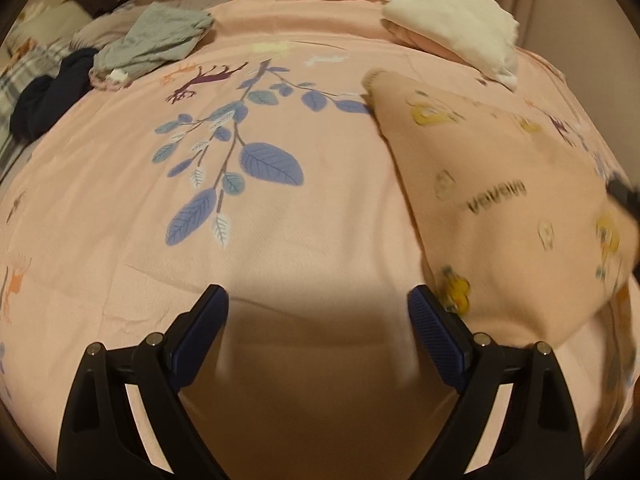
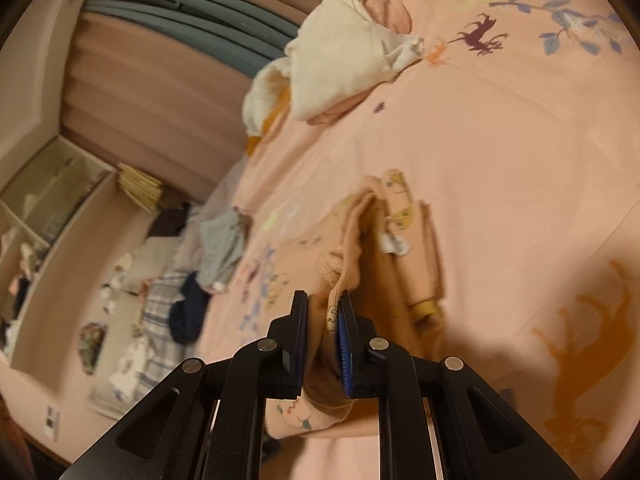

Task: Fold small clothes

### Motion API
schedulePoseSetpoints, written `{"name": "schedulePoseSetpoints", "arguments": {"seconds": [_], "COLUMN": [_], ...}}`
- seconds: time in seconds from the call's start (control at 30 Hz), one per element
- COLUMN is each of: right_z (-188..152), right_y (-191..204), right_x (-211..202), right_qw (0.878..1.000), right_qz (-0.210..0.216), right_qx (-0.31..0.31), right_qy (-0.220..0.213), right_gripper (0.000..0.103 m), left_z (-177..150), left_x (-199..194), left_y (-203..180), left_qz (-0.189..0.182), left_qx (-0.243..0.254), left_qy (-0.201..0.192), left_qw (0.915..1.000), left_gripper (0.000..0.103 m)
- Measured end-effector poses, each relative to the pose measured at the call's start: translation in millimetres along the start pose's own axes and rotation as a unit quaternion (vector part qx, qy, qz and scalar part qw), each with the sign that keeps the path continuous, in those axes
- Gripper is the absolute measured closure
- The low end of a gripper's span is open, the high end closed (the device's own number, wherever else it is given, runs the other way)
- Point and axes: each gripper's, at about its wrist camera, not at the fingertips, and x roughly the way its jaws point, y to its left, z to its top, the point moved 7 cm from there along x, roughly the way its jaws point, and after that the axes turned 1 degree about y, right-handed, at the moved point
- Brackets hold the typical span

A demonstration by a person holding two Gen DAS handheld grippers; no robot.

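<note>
Peach printed garment (image 1: pixel 500 208) hangs to the right of the left gripper (image 1: pixel 318 308) in the left wrist view, its lower edge just beside the right finger and lifted off the pink bedspread (image 1: pixel 280 240); the jaws stand wide apart with nothing between them. Ahead and to the left lie a grey garment (image 1: pixel 156 40) and a dark navy one (image 1: pixel 48 96), both loose, and ahead to the right a white bundle (image 1: pixel 456 28). In the right wrist view the right gripper (image 2: pixel 323 316) is clamped on a bunched edge of the peach printed garment (image 2: pixel 400 264), which trails forward from the fingers in layered folds onto the bedspread. Judging from this, the fold on this piece is only partly made, and the several pieces ahead look unfolded.
</note>
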Motion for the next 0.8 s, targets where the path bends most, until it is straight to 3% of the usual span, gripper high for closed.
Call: {"name": "schedulePoseSetpoints", "arguments": {"seconds": [0.1,0.17,0.23,0.33,0.6,0.8], "right_z": [-2.5,-5.0,-7.1,-4.0,-15.2,-26.3], "right_y": [-10.7,-27.6,-40.1,-39.6,21.3,31.6], "right_x": [-1.1,0.1,-0.6,-5.3,7.6,33.6], "right_qw": [0.998,0.988,0.982,0.986,0.989,0.98], "right_qz": [-0.061,-0.154,-0.188,-0.162,-0.125,-0.157], "right_qx": [-0.012,-0.011,0.004,0.025,-0.08,-0.115], "right_qy": [0.011,0.028,0.036,0.027,0.025,0.044], "right_gripper": [0.086,0.086,0.086,0.086,0.086,0.082], "left_z": [4.8,6.3,6.1,5.3,-0.1,-4.7], "left_x": [1.7,1.5,1.7,0.6,-3.8,-11.9], "left_y": [4.2,7.9,7.2,6.0,5.6,10.9], "left_qz": [0.011,0.015,0.015,0.016,0.012,0.018], "left_qx": [-0.011,-0.024,-0.024,-0.021,-0.014,-0.008], "left_qy": [0.004,0.005,0.007,0.007,0.017,0.012], "left_qw": [0.9999,0.9996,0.9996,0.9996,0.9997,0.9997], "left_gripper": [0.015,0.017,0.018,0.018,0.018,0.044]}}
